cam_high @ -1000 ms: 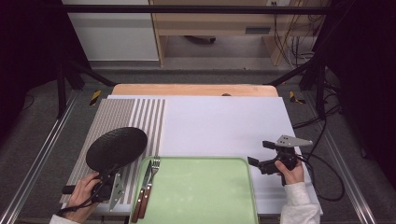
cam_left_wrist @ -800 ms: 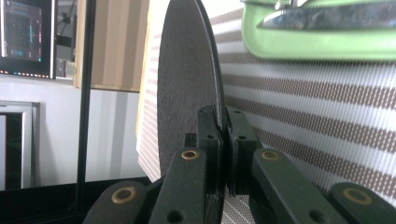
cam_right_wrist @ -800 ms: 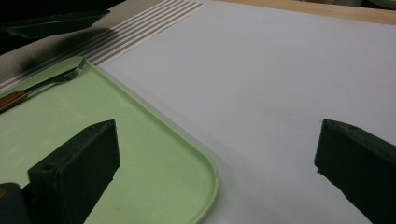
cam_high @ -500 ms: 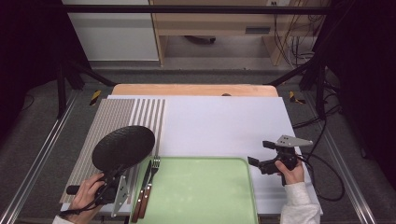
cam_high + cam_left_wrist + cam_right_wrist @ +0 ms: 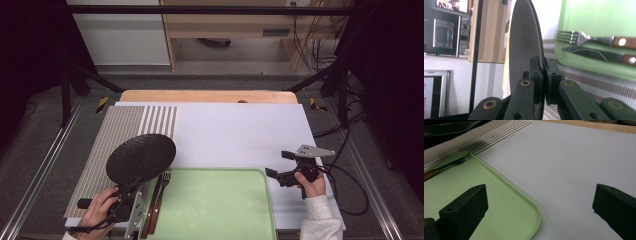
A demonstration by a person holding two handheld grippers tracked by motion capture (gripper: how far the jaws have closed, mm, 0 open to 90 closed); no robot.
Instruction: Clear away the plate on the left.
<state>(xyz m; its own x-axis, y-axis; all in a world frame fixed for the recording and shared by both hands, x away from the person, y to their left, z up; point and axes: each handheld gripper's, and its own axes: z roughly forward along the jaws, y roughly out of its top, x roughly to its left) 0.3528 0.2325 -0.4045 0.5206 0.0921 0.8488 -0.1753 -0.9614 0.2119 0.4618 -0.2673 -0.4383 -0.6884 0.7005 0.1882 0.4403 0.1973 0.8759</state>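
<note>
The left gripper (image 5: 131,186) is clamped on the near rim of the black plate (image 5: 141,157); in the left gripper view both pads (image 5: 535,75) press against the plate's edge. The plate is held tilted above the striped mat (image 5: 117,137), just left of the green tray (image 5: 215,205). A fork (image 5: 162,192) and a knife (image 5: 151,200) with wooden handles lie along the tray's left edge, beside the plate. The right gripper (image 5: 282,172) stands over the white sheet (image 5: 235,135) beside the tray's right rim, jaws spread wide with nothing between them
</note>
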